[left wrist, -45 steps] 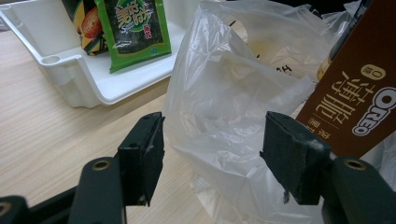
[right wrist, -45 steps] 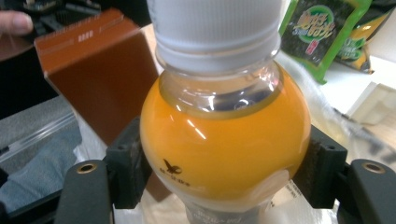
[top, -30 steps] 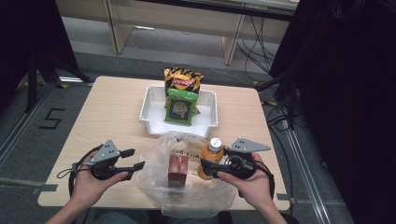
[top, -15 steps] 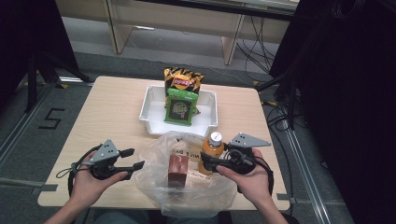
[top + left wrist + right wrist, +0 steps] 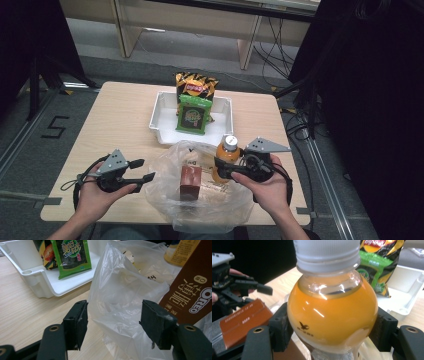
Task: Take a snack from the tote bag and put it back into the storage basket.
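Note:
My right gripper (image 5: 221, 168) (image 5: 332, 333) is shut on an orange juice bottle (image 5: 227, 161) (image 5: 331, 315) with a white cap, held upright over the right rim of a clear plastic bag (image 5: 200, 202) (image 5: 120, 302). A brown Oreo box (image 5: 190, 183) (image 5: 190, 295) stands upright inside the bag. At the bag's left side is my left gripper (image 5: 143, 170) (image 5: 113, 327), open; in the left gripper view a fold of the bag lies between the jaws, and the pads do not press on it.
A white tray (image 5: 161, 122) (image 5: 45, 282) stands at the table's middle back, with a black-and-yellow chips bag (image 5: 195, 86) and a green snack packet (image 5: 194, 115) (image 5: 72, 257) leaning in it. Bare wooden tabletop (image 5: 115, 120) lies left of the tray. Cables trail on the floor to the right.
The right gripper has raised the juice bottle a little. The left gripper, the bag and the box have stayed where they were.

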A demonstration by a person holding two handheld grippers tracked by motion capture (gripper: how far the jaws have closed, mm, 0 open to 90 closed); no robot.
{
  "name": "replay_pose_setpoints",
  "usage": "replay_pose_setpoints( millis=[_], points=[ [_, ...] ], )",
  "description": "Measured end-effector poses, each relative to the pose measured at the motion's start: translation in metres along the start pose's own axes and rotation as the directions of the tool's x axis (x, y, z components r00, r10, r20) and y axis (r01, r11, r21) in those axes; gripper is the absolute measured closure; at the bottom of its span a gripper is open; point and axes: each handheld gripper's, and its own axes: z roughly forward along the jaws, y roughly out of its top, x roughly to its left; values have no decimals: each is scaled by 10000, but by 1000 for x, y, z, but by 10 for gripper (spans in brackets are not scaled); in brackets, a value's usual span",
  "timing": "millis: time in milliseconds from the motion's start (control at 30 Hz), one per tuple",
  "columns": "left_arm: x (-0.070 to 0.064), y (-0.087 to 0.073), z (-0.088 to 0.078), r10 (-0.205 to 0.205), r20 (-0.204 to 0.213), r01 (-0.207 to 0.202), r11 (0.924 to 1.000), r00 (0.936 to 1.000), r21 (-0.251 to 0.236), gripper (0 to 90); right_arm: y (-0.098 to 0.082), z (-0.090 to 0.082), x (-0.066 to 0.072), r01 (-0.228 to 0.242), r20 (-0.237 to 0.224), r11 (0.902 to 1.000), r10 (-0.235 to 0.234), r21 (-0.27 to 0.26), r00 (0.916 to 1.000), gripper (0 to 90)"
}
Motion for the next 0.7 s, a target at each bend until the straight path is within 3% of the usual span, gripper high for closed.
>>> replay_pose_setpoints(
  millis=[33, 67, 100, 167, 200, 433, 500, 533, 567, 667, 700],
  points=[
    [0, 0, 0, 28, 20, -27, 10000, 10000, -16, 381, 1, 0, 1, -101, 50, 9999, 101, -48, 9999, 321],
    [-1, 1, 0, 11, 16, -11, 10000, 10000, -25, 381, 4, 1, 0, 148, 105, 9998, -146, -158, 9998, 321],
    [-1, 1, 0, 25, 21, -25, 10000, 10000, -37, 381, 5, 0, 2, -211, 1, 9998, 211, -24, 9998, 321],
    [0, 1, 0, 28, 20, -28, 10000, 10000, -19, 381, 8, 0, 0, -16, 137, 9999, 18, -122, 9999, 321],
    [0, 0, 0, 30, 12, -30, 10000, 10000, -12, 381, 9, 1, 1, -174, 90, 9995, 176, -246, 9998, 321],
    [0, 1, 0, 50, -11, -50, 10000, 10000, -38, 381, 16, 4, -2, -31, 225, 9998, 36, -202, 9997, 321],
    [0, 1, 0, 23, -52, -23, 10000, 10000, -3, 381, 18, 5, -1, -267, 178, 9993, 272, -276, 9995, 321],
    [1, 1, 0, 64, 28, -64, 10000, 10000, -7, 381, 19, 6, -2, -149, 132, 9991, 154, -402, 9998, 320],
    [1, 1, 0, 75, 29, -75, 10000, 10000, -1, 381, 19, 5, -1, -296, 163, 9993, 300, -227, 9994, 320],
    [0, 1, 1, 50, 9, -50, 10000, 10000, -2, 381, 22, 7, -4, -28, 212, 9991, 36, -416, 9998, 321],
    [0, 1, 1, 51, 10, -51, 10000, 10000, -3, 381, 23, 6, -3, -139, 376, 9989, 155, -440, 9992, 320]
  ],
)
